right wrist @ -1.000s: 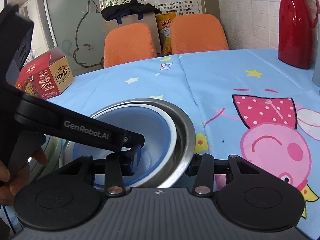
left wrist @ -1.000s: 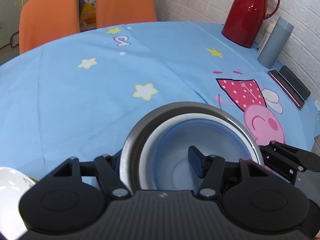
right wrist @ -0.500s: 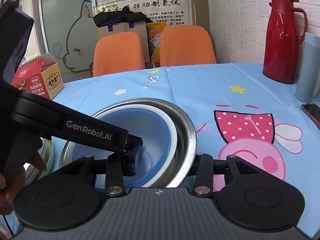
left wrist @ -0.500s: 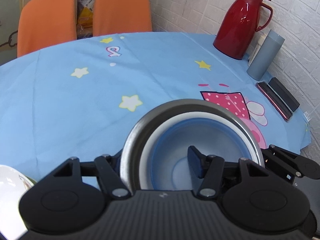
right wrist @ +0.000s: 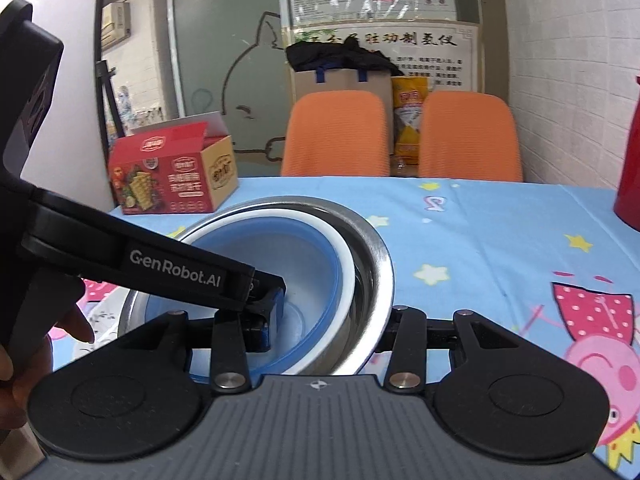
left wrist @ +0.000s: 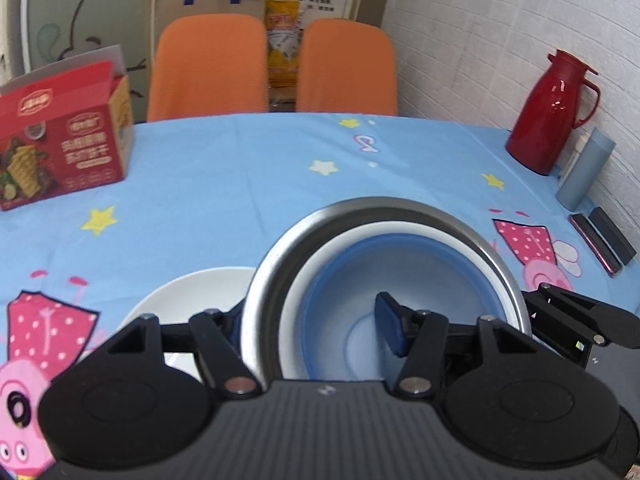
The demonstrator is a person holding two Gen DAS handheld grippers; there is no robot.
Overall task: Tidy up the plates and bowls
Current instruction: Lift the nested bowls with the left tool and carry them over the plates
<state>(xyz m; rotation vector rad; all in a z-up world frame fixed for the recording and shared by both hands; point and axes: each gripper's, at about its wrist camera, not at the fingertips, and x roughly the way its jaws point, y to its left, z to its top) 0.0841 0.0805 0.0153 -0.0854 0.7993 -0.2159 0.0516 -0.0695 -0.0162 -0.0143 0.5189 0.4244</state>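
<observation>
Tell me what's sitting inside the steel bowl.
Nested in the steel bowl is a white bowl, and inside that a blue bowl. Their undersides and the steel bowl's floor are covered.

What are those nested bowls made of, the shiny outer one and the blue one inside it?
The outer bowl looks like polished stainless steel: its grey rim mirrors the room. The blue bowl has a matte, even colour, probably plastic or silicone. The white rim between them could be plastic or glazed ceramic; I cannot tell which.
</observation>
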